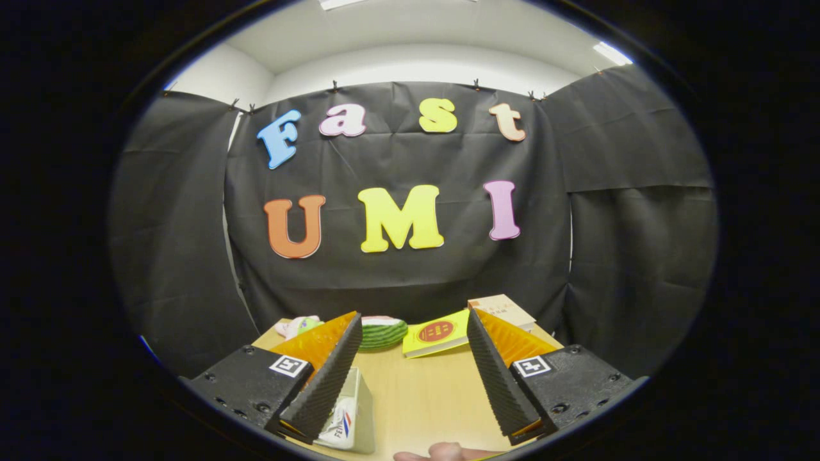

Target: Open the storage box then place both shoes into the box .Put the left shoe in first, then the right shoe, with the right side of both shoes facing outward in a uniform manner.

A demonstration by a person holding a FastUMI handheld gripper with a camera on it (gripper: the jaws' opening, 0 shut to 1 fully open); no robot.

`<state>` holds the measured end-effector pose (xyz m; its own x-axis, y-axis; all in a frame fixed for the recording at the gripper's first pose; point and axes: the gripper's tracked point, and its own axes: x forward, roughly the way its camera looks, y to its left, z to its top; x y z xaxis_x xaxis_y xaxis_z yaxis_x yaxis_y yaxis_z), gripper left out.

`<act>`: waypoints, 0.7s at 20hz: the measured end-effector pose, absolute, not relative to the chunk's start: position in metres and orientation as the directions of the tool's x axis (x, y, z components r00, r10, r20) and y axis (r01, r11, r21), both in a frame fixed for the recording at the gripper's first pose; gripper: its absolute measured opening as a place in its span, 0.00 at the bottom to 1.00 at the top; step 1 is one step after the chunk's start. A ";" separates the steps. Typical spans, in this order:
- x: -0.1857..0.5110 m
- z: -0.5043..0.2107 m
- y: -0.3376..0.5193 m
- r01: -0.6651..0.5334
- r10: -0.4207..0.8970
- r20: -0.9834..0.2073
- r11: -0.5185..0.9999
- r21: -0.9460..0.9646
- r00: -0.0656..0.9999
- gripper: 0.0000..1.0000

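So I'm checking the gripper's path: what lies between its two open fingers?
In the gripper view, bare wooden table runs between the open fingers of the gripper. A yellow booklet lies just beyond the tips, and a fingertip pokes in at the near edge.

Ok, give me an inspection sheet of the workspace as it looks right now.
Surface: wooden table, bare between the fingers.
Job's things: pale box beside the left finger, partly hidden; shoes nothing seen.
Clutter: green striped item, yellow booklet, tan box beyond the fingers; pink and green item at the far left.
Tongs: open, holding nothing.
Cables: nothing seen.
Surroundings: black cloth wall; fingertip of a person at the near edge.
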<state>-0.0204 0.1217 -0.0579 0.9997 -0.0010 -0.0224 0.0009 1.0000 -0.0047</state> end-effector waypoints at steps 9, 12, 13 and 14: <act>-0.014 -0.058 0.126 -0.006 0.006 -0.022 1.000 -0.010 1.000 1.00; -0.014 -0.060 0.126 -0.006 0.006 -0.025 1.000 -0.006 1.000 1.00; -0.013 -0.061 0.126 -0.006 0.006 -0.028 1.000 -0.003 1.000 1.00; -0.013 -0.061 0.126 -0.005 0.005 -0.027 1.000 -0.001 1.000 1.00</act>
<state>-0.0133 0.1259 -0.0613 0.9996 0.0045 -0.0273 -0.0046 1.0000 -0.0010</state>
